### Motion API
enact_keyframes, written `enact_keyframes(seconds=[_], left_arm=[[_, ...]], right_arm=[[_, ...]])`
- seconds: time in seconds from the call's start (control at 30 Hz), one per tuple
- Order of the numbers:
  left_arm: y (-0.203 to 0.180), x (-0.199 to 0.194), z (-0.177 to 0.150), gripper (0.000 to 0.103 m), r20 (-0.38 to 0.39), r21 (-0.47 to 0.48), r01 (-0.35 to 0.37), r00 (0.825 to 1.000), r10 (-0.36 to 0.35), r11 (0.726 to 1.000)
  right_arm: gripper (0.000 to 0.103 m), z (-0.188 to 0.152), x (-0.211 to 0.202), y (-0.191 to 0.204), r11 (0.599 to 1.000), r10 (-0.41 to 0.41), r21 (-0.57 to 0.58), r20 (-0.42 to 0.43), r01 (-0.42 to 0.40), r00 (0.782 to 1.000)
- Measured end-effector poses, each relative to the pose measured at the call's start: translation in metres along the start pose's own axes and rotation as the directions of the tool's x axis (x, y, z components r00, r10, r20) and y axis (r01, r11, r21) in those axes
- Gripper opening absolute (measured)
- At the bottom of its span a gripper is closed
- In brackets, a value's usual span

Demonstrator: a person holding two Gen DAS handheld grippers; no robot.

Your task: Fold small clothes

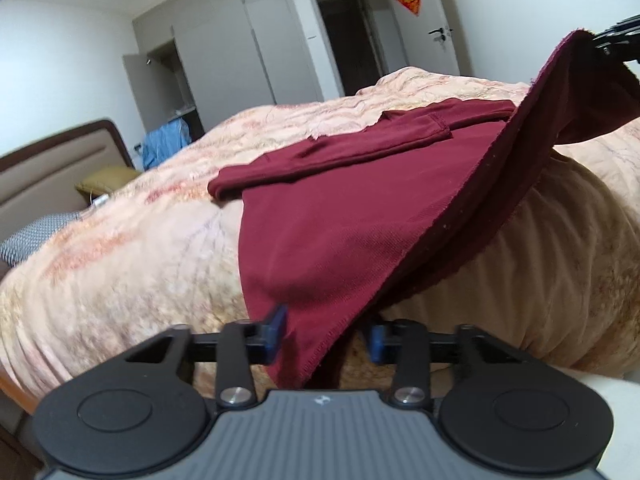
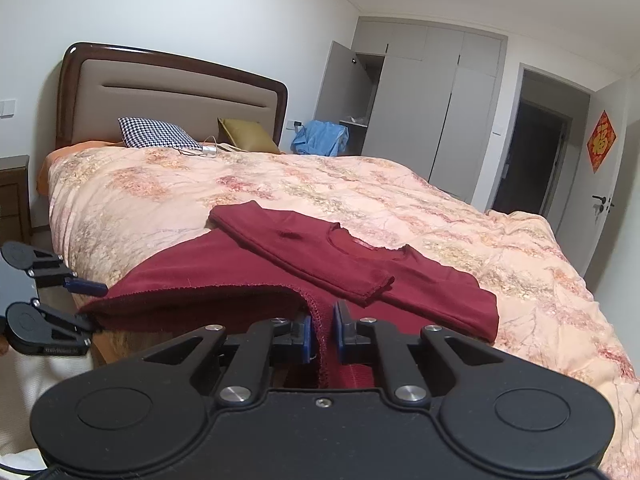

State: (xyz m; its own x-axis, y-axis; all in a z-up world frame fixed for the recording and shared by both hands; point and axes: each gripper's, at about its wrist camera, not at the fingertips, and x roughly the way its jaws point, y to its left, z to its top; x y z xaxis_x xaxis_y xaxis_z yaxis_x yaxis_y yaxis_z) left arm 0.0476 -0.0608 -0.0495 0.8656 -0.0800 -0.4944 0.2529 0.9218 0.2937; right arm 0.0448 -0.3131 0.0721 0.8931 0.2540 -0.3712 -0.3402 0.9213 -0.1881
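A dark red shirt (image 2: 360,264) lies on the bed (image 2: 500,248), sleeves folded in. The right tool (image 2: 322,334) pinches its near hem, lifted. The left tool (image 1: 326,338) has the other corner between its jaws, not yet pressed.

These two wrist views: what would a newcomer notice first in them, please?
The dark red garment stands out first, spread at the near edge of the bed over the peach floral quilt, sleeves folded across its body. The right tongs pinch its hem and hold one corner up. The left tongs sit at the opposite hem corner, cloth between their blue pads.
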Motion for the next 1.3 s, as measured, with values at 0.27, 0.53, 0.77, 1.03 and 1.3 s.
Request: enact_keyframes(seconds=[0.27, 0.53, 0.77, 1.03, 1.3], left_arm=[[0.013, -0.035, 0.001, 0.004, 0.157, 0.091, -0.049, 0.987, 0.034, 0.995], [0.015, -0.085, 0.019, 0.003, 0.329, 0.112, -0.057, 0.944, 0.018, 0.992], [0.012, -0.140, 0.023, 0.003, 0.324, 0.159, -0.002, 0.945, -0.050, 0.987], [0.038, -0.172, 0.039, 0.004, 0.286, 0.053, 0.079, 0.954, -0.091, 0.995], [0.064, -0.134, 0.087, 0.004, 0.298, 0.106, 0.077, 0.949, -0.106, 0.991]], right_arm=[[0.006, -0.024, -0.021, 0.013, 0.998, -0.038, -0.051, -0.001, 0.038, 0.999], [0.004, -0.021, -0.071, 0.006, 0.996, -0.086, 0.043, 0.150, 0.080, 0.985], [0.005, -0.016, -0.131, 0.001, 0.998, -0.035, 0.063, 0.159, 0.025, 0.987], [0.005, -0.002, -0.166, 0.006, 0.998, 0.022, 0.059, 0.191, -0.034, 0.981], [0.005, 0.033, -0.114, -0.038, 0.993, 0.052, 0.097, 0.213, -0.074, 0.976]])
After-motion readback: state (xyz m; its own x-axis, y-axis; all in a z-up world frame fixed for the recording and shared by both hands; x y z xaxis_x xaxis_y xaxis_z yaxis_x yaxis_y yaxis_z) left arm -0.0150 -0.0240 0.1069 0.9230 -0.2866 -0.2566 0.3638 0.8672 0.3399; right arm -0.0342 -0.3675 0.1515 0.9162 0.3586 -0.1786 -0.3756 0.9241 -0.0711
